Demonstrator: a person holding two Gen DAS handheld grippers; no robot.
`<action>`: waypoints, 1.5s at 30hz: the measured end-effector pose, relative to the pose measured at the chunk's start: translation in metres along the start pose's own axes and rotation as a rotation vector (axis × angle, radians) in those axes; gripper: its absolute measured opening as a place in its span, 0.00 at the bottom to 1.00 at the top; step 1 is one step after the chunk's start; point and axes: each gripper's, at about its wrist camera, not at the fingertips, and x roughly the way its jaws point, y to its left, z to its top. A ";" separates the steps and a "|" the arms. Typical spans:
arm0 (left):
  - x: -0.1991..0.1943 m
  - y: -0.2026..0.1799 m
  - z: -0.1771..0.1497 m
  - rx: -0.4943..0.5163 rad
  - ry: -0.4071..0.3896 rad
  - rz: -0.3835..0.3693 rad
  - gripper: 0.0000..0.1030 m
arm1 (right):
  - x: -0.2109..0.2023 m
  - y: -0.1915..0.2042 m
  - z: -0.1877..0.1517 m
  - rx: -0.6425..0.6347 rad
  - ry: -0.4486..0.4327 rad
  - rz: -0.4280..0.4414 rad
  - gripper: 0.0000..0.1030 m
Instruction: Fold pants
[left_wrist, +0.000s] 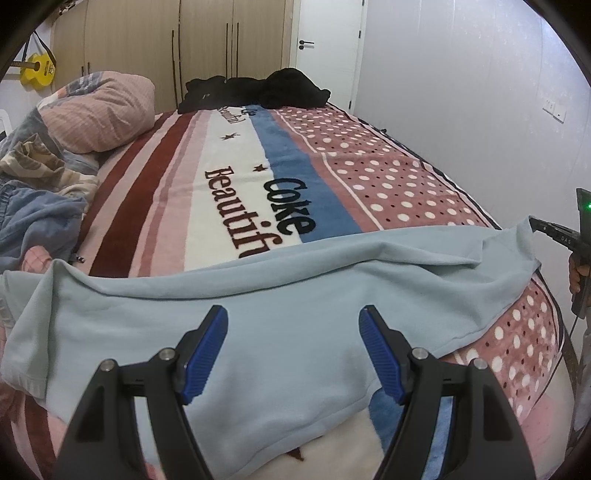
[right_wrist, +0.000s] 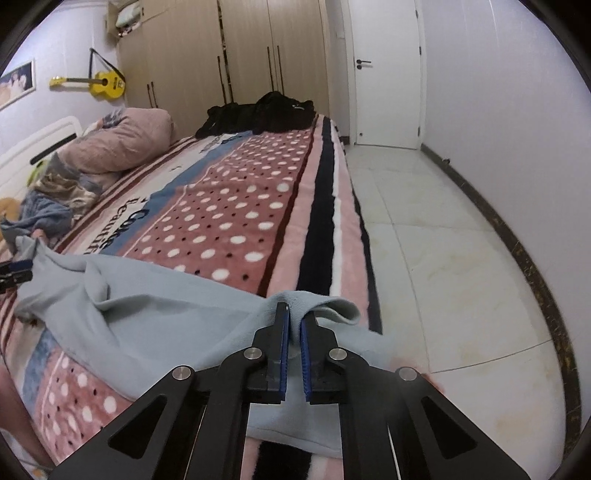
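Note:
Light blue pants (left_wrist: 258, 306) lie spread across the near end of the bed, folded lengthwise with a loose ridge along the far edge. My left gripper (left_wrist: 293, 314) is open and hovers over the middle of the pants, holding nothing. My right gripper (right_wrist: 294, 314) is shut on the pants' cuffed end (right_wrist: 317, 301) at the bed's right edge. In the left wrist view the right gripper (left_wrist: 533, 223) shows at the far right, gripping that end. In the right wrist view the pants (right_wrist: 147, 317) stretch left, and a part of the left gripper (right_wrist: 16, 271) shows at the left edge.
A striped and dotted blanket (left_wrist: 369, 177) covers the bed. A pink pillow (left_wrist: 103, 110) and crumpled clothes (left_wrist: 37, 206) lie at the left. Black clothes (left_wrist: 258, 92) sit at the far end. White tiled floor (right_wrist: 443, 258) runs along the bed's right side.

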 end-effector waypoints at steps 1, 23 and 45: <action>-0.001 0.000 0.000 0.000 -0.002 -0.002 0.68 | -0.003 0.001 0.001 -0.005 0.000 -0.008 0.00; -0.003 0.012 -0.006 -0.012 -0.001 0.005 0.68 | 0.032 -0.051 -0.030 0.201 0.292 -0.271 0.02; -0.049 0.078 -0.051 -0.173 -0.068 -0.003 0.74 | 0.001 -0.004 -0.080 0.711 0.067 0.184 0.63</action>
